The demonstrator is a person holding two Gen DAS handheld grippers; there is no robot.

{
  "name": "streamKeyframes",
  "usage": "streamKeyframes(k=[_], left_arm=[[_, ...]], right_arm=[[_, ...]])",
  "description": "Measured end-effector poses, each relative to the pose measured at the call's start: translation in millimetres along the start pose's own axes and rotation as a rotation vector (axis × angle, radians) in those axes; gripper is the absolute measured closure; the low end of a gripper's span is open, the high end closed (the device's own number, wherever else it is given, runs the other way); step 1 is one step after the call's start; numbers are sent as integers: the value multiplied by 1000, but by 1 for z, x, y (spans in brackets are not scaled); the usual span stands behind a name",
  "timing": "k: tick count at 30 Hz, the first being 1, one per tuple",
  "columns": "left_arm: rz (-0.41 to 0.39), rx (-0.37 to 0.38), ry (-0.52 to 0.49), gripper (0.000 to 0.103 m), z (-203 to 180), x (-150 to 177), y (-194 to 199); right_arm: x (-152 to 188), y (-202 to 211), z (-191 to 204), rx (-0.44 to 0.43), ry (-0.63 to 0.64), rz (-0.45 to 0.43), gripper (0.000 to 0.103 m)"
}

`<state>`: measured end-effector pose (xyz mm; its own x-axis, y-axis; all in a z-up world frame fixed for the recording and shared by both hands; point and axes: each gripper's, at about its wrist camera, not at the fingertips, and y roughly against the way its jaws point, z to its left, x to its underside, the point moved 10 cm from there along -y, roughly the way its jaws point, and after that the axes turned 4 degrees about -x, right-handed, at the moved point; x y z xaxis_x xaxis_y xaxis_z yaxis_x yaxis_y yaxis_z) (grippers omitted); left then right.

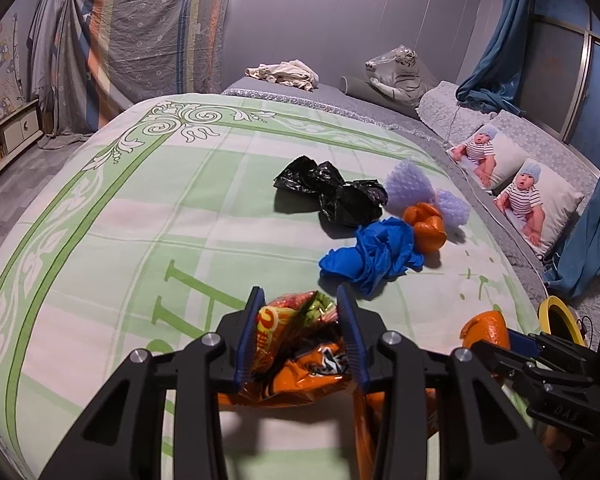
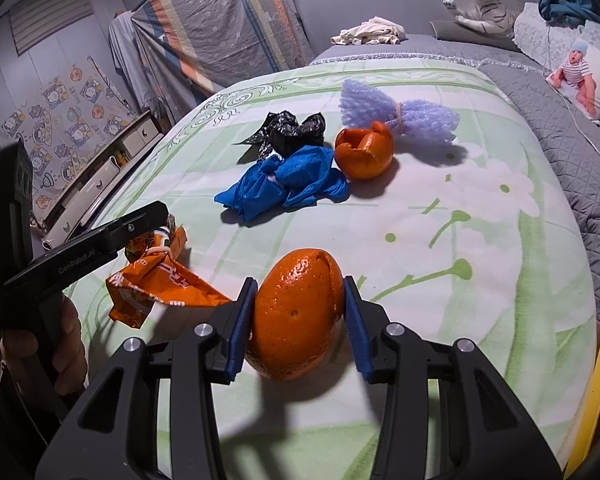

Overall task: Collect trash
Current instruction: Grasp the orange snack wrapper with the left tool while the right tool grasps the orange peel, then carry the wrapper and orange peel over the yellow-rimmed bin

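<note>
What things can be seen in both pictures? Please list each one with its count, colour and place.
snack wrapper: one, orange, near bed edge, in left gripper
orange peel: two, orange; one in right gripper, one mid-bed
blue bag: one, crumpled, mid-bed
black bag: one, crumpled, beyond blue bag
foam net: one, lilac, far side
bedspread: one, green-white
tiger toy: one, white, back
left gripper: black-blue, closed on wrapper
right gripper: black-blue, closed on peel

Grey-walled bedroom [image 1: 340, 20], blue curtain [image 1: 496, 52], bed [image 1: 140, 200].
</note>
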<state>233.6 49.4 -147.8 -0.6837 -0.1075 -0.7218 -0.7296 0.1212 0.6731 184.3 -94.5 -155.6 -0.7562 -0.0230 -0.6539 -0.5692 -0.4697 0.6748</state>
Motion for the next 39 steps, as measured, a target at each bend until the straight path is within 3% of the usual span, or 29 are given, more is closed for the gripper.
streamKeyframes(k=[18, 39], left_arm=[[-93, 28, -24, 70, -27, -22, 44], [-184, 179, -151, 70, -141, -52, 83]], right_arm=[[-24, 65, -22, 39, -12, -129, 63], [-42, 158, -80, 168, -45, -284, 63]])
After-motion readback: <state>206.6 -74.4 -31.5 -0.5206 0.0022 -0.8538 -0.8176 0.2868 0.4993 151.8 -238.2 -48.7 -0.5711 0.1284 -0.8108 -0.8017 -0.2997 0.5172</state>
